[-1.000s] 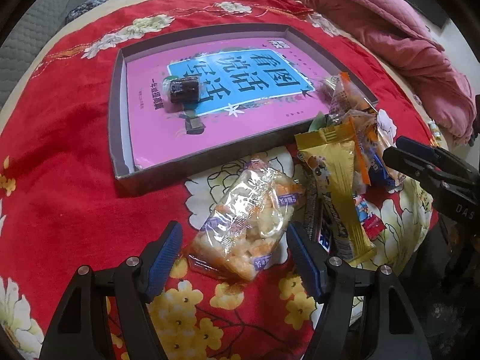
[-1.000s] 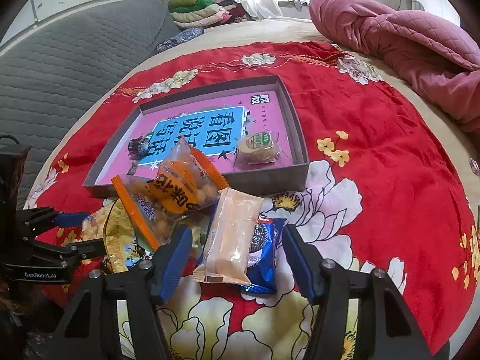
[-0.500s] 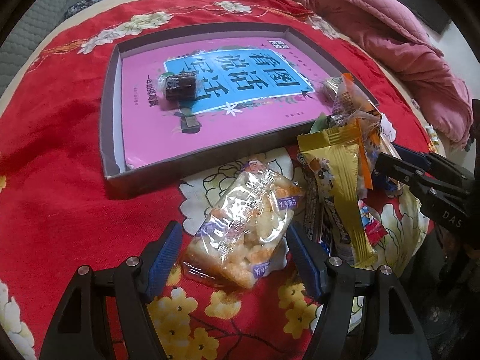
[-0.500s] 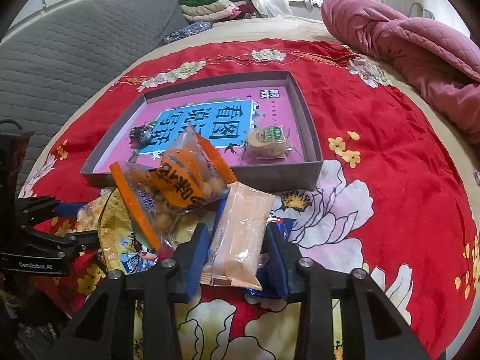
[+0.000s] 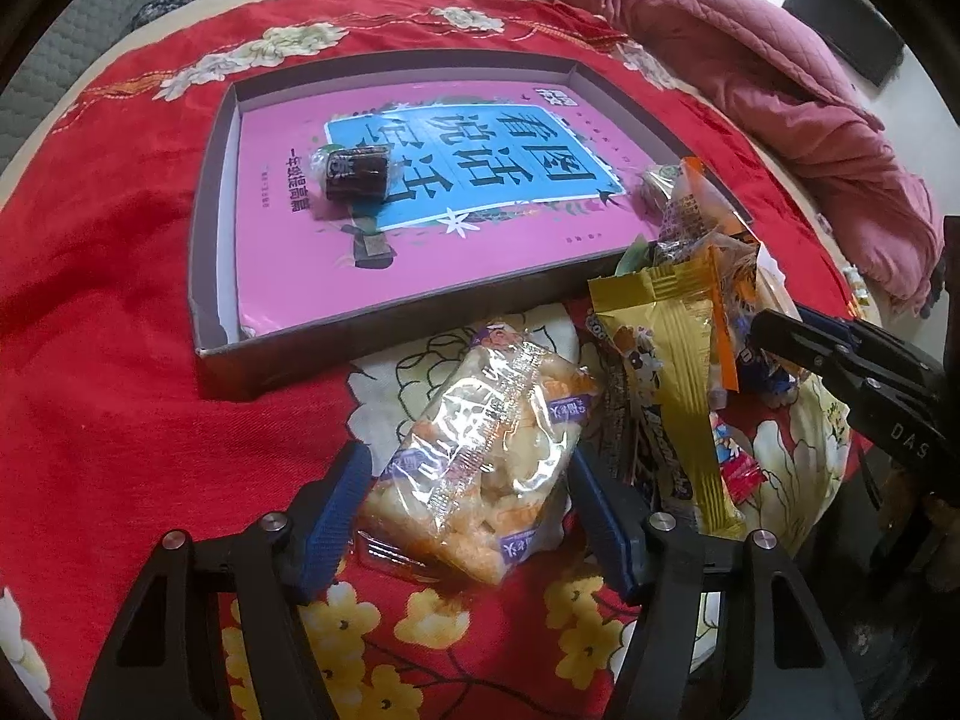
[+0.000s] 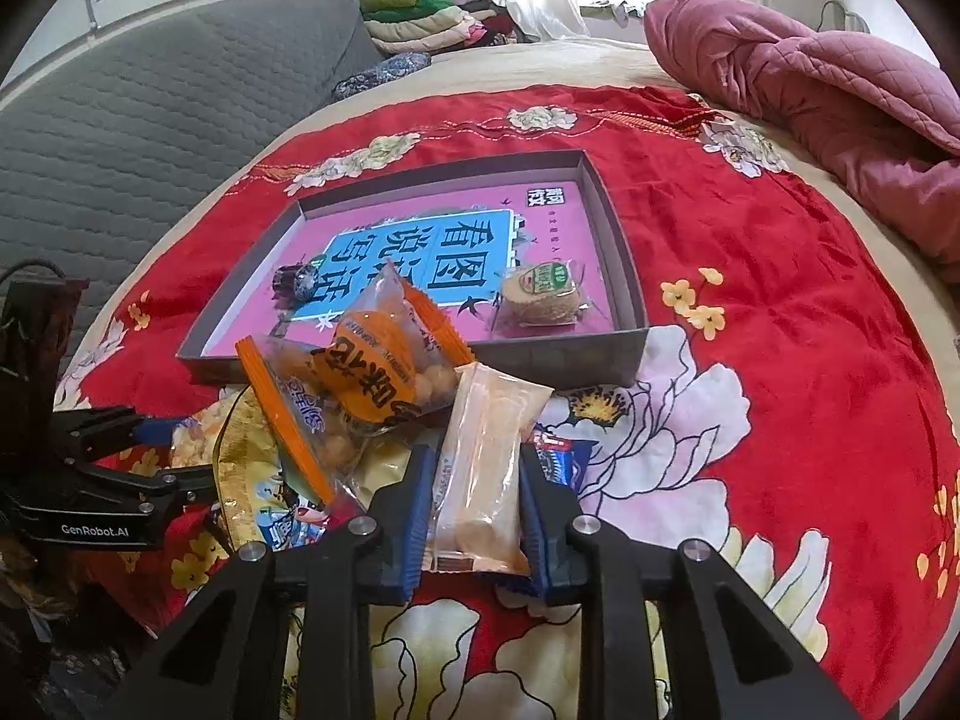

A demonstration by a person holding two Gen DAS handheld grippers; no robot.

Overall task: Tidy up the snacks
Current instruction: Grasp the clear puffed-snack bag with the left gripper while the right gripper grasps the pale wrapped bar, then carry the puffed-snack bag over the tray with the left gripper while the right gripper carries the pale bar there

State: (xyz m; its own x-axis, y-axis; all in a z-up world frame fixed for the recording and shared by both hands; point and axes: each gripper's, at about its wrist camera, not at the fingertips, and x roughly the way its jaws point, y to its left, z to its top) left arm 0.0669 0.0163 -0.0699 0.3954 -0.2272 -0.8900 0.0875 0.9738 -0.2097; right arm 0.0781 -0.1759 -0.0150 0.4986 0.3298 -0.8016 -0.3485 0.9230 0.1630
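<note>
Right now my right gripper (image 6: 474, 504) has its blue pads pinched tight on the near end of a pale orange snack packet (image 6: 489, 468). That packet's long axis runs straight away from me toward the shallow grey box (image 6: 624, 354), so a lift and a short carry forward should land it inside. It lies on top of the heap, resting on a blue wrapper (image 6: 564, 462), with the orange peanut bags (image 6: 360, 378) just to its left, touching or nearly so; I cannot quite tell.

My left gripper (image 5: 468, 516) is closing but has nothing gripped yet. A clear bag of rice crackers (image 5: 486, 450) sits between the two pads, its near end level with them and its length angled up and to the right toward the box's front wall. The pads stand just beside the bag's edges, not yet pressing.

Inside the box, on the pink printed liner, a dark wrapped sweet (image 5: 354, 171) lies toward the left and a round cake with a green label (image 6: 540, 294) toward the right. Between the grippers, a yellow packet (image 5: 666, 360) lies in the heap on the red floral cloth (image 5: 90, 330)
</note>
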